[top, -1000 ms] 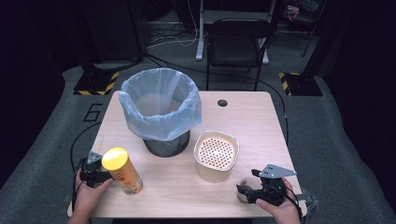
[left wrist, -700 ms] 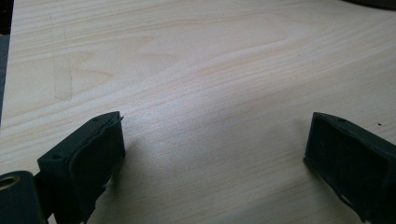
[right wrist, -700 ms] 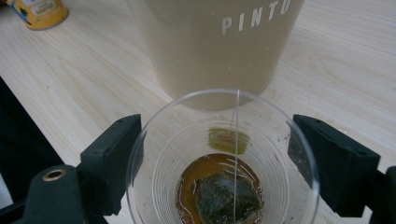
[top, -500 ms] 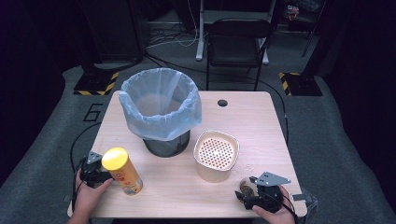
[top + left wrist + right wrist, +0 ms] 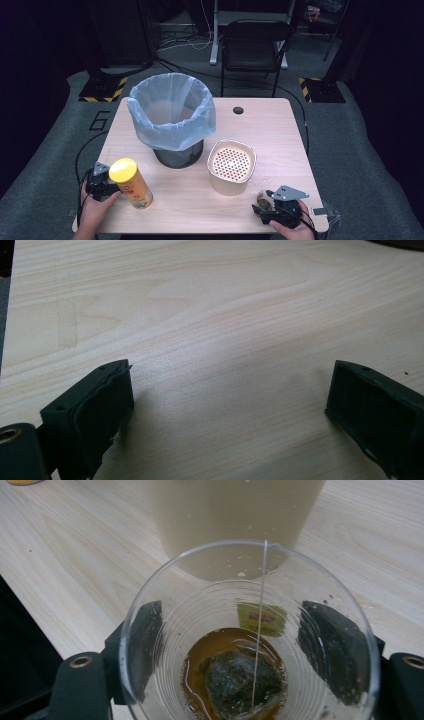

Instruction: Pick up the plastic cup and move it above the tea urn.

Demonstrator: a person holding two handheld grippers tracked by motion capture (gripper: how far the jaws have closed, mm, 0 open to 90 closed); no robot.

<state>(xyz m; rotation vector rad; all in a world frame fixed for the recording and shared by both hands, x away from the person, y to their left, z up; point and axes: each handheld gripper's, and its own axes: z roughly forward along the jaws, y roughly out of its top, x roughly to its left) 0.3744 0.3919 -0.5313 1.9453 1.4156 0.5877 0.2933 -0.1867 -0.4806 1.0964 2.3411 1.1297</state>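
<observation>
A large "6" marks the grey floor mat (image 5: 98, 120).

The left gripper (image 5: 100, 182) rests low at the table's near left corner, jaws spread wide over bare wood. The right gripper (image 5: 265, 210) sits at the near right edge; its jaws have just been closing and now clasp a clear cup (image 5: 245, 645).

Dark room, lit mainly over the middle. Grey carpeted floor (image 5: 350, 150) all around, marked with a "6" (image 5: 100, 120) at the left. Pale wooden counter (image 5: 270, 125) in the centre, round cable hole (image 5: 238, 110) near its far edge. Black chair (image 5: 255, 47) just beyond. Yellow-and-black striped bases (image 5: 102, 92) far left and far right (image 5: 320, 89). Cables (image 5: 190, 62) across the far floor.
</observation>
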